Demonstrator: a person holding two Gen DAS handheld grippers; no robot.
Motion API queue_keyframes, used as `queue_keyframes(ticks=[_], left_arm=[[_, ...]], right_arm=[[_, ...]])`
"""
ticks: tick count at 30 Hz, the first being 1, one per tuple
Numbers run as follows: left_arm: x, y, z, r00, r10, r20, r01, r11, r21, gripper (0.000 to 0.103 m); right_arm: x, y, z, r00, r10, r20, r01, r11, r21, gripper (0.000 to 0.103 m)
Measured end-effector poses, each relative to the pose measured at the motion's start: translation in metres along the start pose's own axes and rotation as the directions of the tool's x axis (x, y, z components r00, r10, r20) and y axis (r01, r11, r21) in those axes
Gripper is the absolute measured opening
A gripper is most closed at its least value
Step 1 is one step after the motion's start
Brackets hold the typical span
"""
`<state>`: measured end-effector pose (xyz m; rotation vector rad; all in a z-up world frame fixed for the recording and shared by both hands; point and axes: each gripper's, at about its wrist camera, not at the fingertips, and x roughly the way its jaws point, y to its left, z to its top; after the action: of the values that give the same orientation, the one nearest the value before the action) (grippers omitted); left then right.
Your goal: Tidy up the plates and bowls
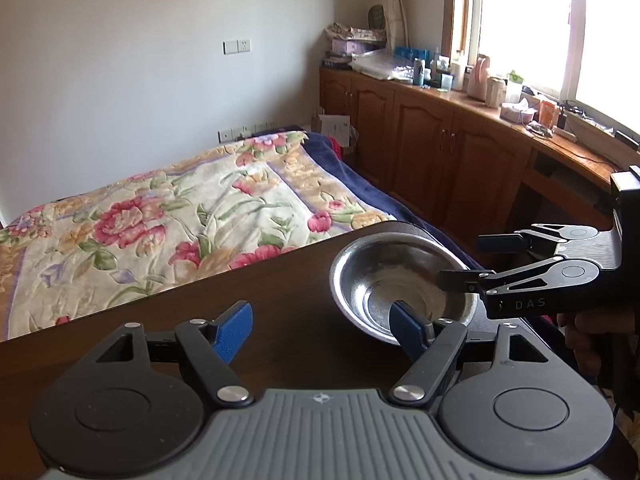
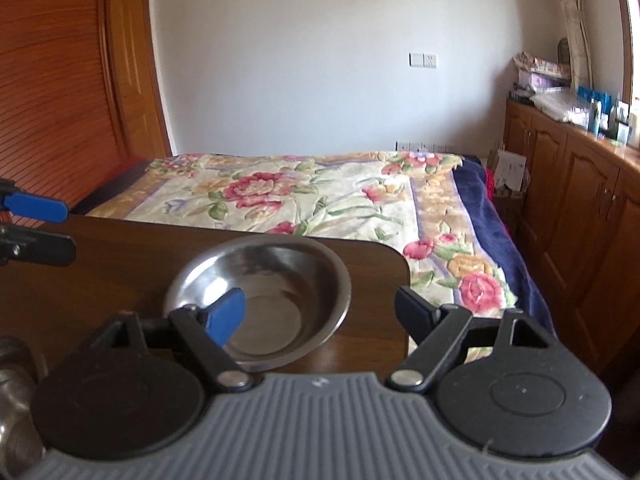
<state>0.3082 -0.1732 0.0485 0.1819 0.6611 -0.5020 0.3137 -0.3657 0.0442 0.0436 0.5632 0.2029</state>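
Both grippers spread wide, nothing held. Your right gripper (image 2: 320, 312) has its left pad dipping over the near rim of the steel bowl (image 2: 280, 280) on the tabletop (image 2: 100, 256); straddle that rim squarely before pinching. Your left gripper (image 1: 324, 328) hovers just left of it.

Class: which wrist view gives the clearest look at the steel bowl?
The right wrist view: the steel bowl sits centred, only its near rim hidden by a fingertip. In the left wrist view the bowl is partly covered by both grippers' fingers.
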Motion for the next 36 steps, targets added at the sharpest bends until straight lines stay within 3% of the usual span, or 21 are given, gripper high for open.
queue_keyframes(ticks=[5,18,31,36], left_arm=[[0.017,-0.002,0.006,0.999,-0.016,-0.029,0.016,1.000,0.002,0.086],[0.051,-0.007,0.016,0.991,-0.055,-0.121,0.056,0.998,-0.002,0.072],[0.071,-0.004,0.018,0.983,-0.055,-0.174,0.053,0.998,-0.019,0.062],[0.083,-0.001,0.017,0.973,-0.088,-0.212,0.077,0.995,-0.060,0.053]], right_arm=[[0.009,-0.006,0.000,0.999,0.024,-0.028,-0.023,0.999,0.028,0.074],[0.015,-0.009,0.000,0.993,0.097,-0.064,-0.092,0.993,0.076,0.056],[0.010,-0.005,-0.005,0.989,0.130,-0.064,-0.124,0.988,0.091,0.050],[0.010,-0.003,-0.006,0.988,0.137,-0.068,-0.131,0.988,0.088,0.047]])
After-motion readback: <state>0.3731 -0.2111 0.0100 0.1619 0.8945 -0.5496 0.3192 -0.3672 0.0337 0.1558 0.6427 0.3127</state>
